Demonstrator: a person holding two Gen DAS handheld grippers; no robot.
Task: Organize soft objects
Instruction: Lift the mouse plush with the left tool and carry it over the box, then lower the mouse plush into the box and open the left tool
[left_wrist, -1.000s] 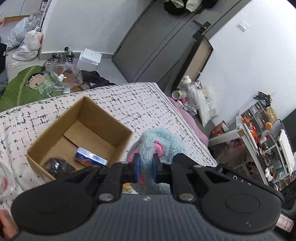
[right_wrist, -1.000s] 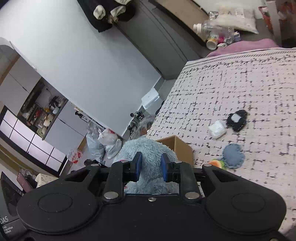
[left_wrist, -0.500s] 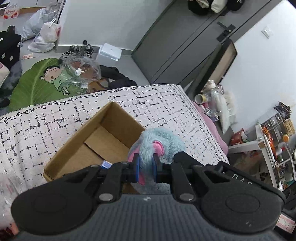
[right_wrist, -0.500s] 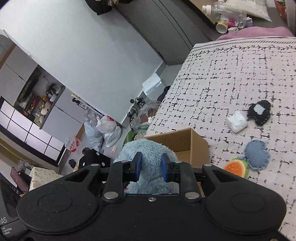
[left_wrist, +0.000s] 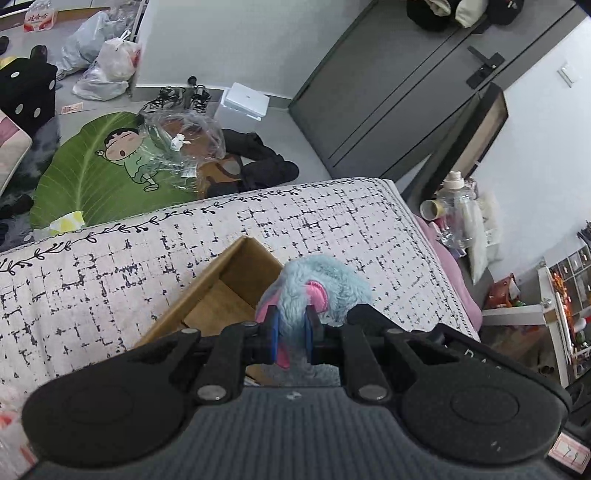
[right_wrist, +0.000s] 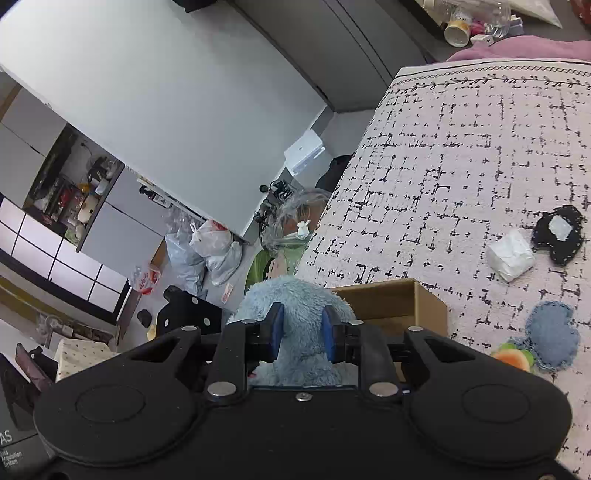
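Above the bed w/ the white black-checked cover (left_wrist: 332, 221), both grippers are gripping one fluffy light-blue plush toy with pink ear patches (left_wrist: 325, 280). Left gripper (left_wrist: 290, 338) is pointing fwd and down over the bed, jaws narrowed onto a blue-and-pink fold of the plush, fur bulging between the blue pads. Right gripper (right_wrist: 301, 334) is tilting twd the bed's edge and the floor beyond, jaws a bit wider, clamping the plush's blue body (right_wrist: 295, 306) from both sides.

Plush is hanging just over 1 open brown cardboard box (left_wrist: 229, 291), which is sitting on the cover near the bed's edge; the plush is hiding part of the box's inside, so can't tell whether it's touching the box.

In the right wrist view, 4 small soft items are lying on the cover to the right of the box: 1 white crumpled wad (right_wrist: 509, 254), 1 black felt patch w/ a white square (right_wrist: 559, 238), 1 blue denim patch (right_wrist: 552, 339), 1 orange-green watermelon-slice piece (right_wrist: 511, 356) touching the denim one.
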